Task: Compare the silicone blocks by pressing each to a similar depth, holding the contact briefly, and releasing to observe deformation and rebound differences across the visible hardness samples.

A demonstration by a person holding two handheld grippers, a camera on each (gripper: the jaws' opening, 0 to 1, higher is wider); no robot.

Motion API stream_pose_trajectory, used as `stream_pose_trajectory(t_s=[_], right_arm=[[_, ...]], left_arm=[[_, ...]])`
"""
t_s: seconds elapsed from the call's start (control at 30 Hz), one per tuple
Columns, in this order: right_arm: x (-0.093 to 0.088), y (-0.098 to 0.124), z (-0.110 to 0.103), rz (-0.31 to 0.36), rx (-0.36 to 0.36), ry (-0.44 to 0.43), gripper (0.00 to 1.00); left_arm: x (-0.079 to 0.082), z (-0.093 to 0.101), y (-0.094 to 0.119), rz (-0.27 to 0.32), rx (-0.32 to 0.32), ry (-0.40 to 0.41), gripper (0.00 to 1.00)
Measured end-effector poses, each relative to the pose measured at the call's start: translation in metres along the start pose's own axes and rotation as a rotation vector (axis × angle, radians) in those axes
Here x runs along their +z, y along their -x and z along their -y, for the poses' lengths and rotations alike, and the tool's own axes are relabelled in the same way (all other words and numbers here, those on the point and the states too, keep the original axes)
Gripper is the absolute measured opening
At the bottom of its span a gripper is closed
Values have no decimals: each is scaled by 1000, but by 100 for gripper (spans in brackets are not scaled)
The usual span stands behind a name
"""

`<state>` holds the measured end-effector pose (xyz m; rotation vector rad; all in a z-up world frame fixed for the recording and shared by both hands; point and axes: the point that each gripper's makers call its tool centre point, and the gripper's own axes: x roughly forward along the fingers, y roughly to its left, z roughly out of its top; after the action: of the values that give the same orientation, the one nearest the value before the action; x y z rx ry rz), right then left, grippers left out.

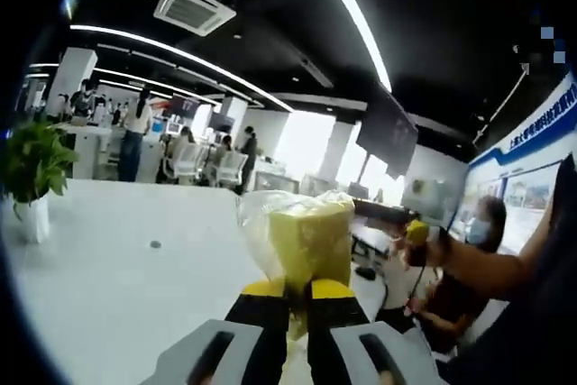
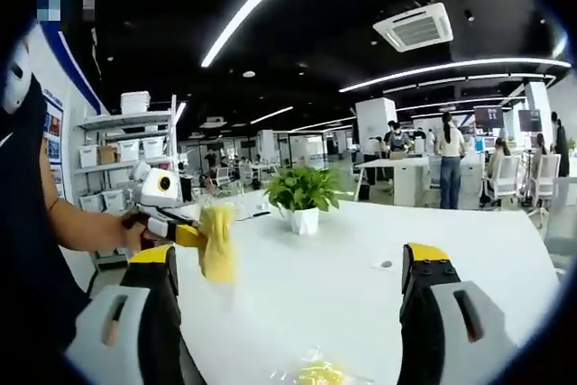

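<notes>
While both hands are raised over the white tabletop (image 2: pixel 343 268), the scene reads as follows.

Left gripper (image 1: pixel 297 299): jaws drawn close together, pinching the lower edge of a clear plastic bag (image 1: pixel 261 223) with a yellow block (image 1: pixel 311 241) inside; bag and block are held up off the tabletop, straight ahead of the camera.

Same gripper from the right gripper view: left gripper (image 2: pixel 194 236) enters from the left, held in a person's hand (image 2: pixel 135 233), with the yellow block (image 2: pixel 219 241) hanging from its tip above the tabletop's near-left part.

Right gripper (image 2: pixel 288 290): jaws spread wide apart, nothing between them.

Second yellow block (image 2: pixel 317 372): low in the right gripper view, lying on the tabletop in what looks like clear wrapping; blurred, so its shape is unclear.

Potted plant (image 2: pixel 302 196): green leaves in a white pot, standing on the tabletop well beyond the right gripper's jaws; also at the far left of the left gripper view (image 1: pixel 34 169).

Small dark spot (image 2: pixel 386 264): on the tabletop, between the plant and the right jaw.

Surroundings: open office, long ceiling light strips (image 2: pixel 261 2), shelving with boxes (image 2: pixel 122 155), people standing at distant desks (image 2: pixel 448 155).
</notes>
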<state>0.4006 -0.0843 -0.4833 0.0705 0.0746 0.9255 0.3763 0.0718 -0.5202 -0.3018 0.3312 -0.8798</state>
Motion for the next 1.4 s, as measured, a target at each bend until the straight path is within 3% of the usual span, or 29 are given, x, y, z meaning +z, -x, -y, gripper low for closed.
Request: stream_pose_trajectory(t_s=[0.07,0.2,0.3,0.6,0.7,0.9,1.0,1.1,1.17,1.4], right_arm=[[-8,11,10,-12,-50,40,97],[-24,30,25,-28,-108,24,97],[-36,43,33,-41,-144,19,97],[-65,81,52,-68,-238,61,97],[-77,92,61,-76,-275,49,97],[-109,122,72,-135,-356,58,97],[-126,136,77,-151,-383,46,97],[-133,145,77,-119,-392,32,97],[-150,151,78,-158,-406,-7,97],[-175,162,85,-136,-440,-66,97]], left_arm=[[0,-6,0,-5,1,8,4],[-10,-23,-3,-51,11,121,4],[-17,-35,-7,-77,21,142,4],[-49,-58,-16,-190,36,265,4],[-69,-71,-19,-218,49,365,4],[-101,-83,-23,-286,38,445,4],[-119,-94,-23,-329,70,465,4],[-132,-100,-24,-349,79,509,4],[-146,-104,-23,-383,95,524,4],[-175,-118,-24,-438,124,603,4]])
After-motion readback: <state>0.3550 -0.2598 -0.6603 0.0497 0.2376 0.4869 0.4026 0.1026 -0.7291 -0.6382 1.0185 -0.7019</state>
